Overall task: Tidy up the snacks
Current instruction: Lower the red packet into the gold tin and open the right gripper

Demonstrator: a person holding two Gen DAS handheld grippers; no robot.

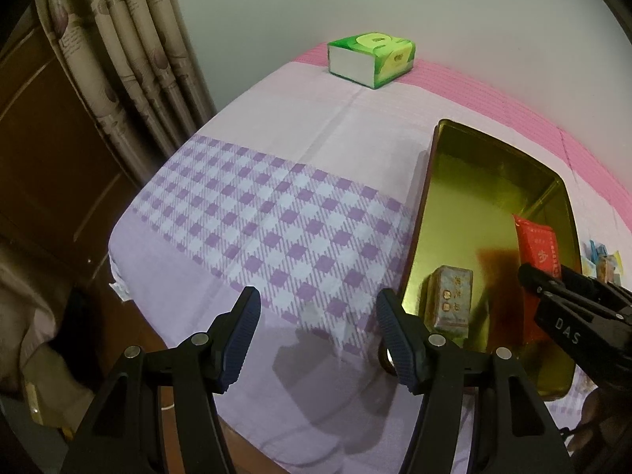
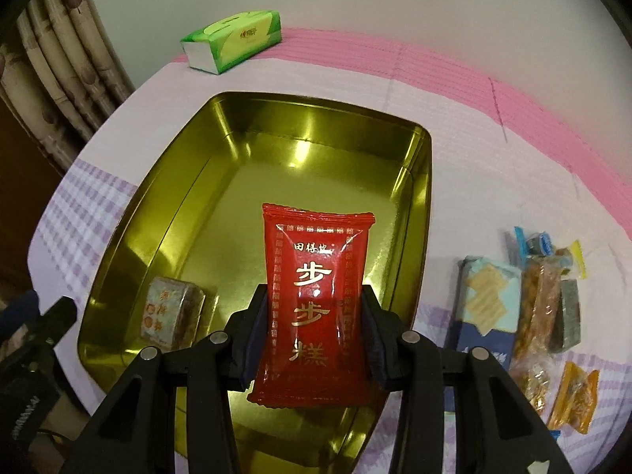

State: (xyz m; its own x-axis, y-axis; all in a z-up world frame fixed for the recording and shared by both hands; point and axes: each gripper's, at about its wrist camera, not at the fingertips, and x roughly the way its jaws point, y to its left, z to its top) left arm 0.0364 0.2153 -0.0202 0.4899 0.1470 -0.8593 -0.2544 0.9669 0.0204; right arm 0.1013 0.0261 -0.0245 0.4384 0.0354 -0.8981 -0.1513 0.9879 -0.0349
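The glossy red foil snack packet [image 2: 316, 300] hangs clamped in the right gripper [image 2: 314, 331] over the shallow gold metal tin [image 2: 130, 213]; one grey wrapped block [image 2: 172, 312] lies inside at eight o'clock; several packets [image 2: 525, 308] wait at three o'clock; the left gripper [image 1: 316, 335] stands apart, empty.

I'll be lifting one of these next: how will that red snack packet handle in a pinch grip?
The red snack packet, pinched in the right gripper, looks puffy and glossy, so probably light and somewhat slippery. Its free upper half stands unsupported, so likely fairly stiff; the contents may crush.
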